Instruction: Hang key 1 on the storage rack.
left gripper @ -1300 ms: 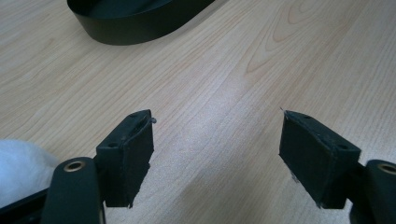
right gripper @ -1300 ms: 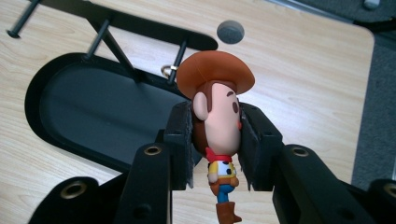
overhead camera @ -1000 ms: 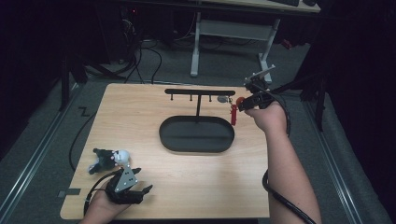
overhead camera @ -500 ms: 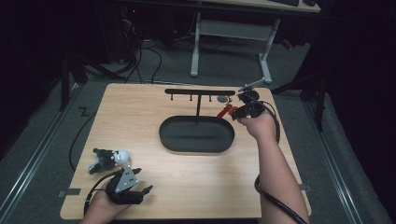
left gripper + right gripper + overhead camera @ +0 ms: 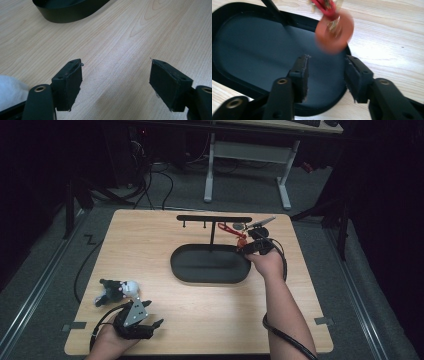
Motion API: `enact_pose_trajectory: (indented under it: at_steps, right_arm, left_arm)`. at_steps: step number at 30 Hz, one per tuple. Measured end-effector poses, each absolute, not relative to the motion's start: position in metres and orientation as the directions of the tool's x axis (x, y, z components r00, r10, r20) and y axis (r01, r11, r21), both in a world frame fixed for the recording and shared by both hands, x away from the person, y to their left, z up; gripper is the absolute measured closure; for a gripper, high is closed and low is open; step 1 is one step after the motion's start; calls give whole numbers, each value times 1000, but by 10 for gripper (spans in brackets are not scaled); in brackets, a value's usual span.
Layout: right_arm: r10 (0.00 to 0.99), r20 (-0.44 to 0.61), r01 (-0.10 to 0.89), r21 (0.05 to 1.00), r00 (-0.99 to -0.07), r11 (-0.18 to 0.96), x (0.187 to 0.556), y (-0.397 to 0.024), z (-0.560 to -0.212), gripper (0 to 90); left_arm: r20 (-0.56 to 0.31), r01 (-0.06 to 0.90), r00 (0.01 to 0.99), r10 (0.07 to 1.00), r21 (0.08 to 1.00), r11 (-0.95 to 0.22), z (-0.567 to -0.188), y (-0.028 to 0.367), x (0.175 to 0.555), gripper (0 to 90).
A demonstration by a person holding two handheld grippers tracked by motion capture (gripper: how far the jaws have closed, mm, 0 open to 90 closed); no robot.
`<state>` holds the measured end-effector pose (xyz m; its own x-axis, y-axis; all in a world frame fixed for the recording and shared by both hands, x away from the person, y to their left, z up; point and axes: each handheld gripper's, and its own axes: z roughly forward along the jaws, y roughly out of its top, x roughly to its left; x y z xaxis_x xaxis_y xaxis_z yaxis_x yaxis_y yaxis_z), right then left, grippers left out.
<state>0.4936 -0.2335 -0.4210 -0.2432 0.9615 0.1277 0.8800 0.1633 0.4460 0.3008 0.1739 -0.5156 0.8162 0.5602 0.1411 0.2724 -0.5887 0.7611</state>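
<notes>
From the high view, the right gripper [image 5: 248, 245] hangs over the right end of the black oval tray [image 5: 210, 279] in the middle of the wooden table [image 5: 150, 250], and a red keychain [image 5: 234, 233] is in the air just beyond its tips, near the upright of the black hook rack [image 5: 214, 219] that rises from the tray's far side. The left gripper [image 5: 150, 326] rests near the table's front left corner, well apart from the tray, with a small black and white toy [image 5: 116, 290] lying just beyond it. A desk frame and loose cables stand on the floor behind the table. In the left gripper view, the left gripper [image 5: 116, 80] has its jaws wide apart over bare wood with nothing between them; the tray [image 5: 72, 12] curves across the top of the picture, and a white blur sits at the lower left edge. In the right gripper view, the right gripper [image 5: 325, 75] has jaws that have just been opening, now partly apart with nothing between the pads, above the tray floor [image 5: 257, 47]; the keychain [image 5: 333, 30], a blurred red ring with a round orange tag, is free of the jaws just past them, over the tray's rim.
</notes>
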Motion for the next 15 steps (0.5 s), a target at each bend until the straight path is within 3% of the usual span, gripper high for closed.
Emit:
enact_pose_trajectory:
  at_steps: [9, 15]
  right_arm:
    - [958, 145, 856, 496, -246, 144, 475, -238, -426, 448]
    - [948, 84, 816, 537, -306, 216, 441, -239, -439, 382]
  left_arm:
    - [145, 269, 815, 561, 763, -588, -516, 172, 301, 266]
    - [151, 273, 807, 571, 762, -587, -512, 174, 302, 272]
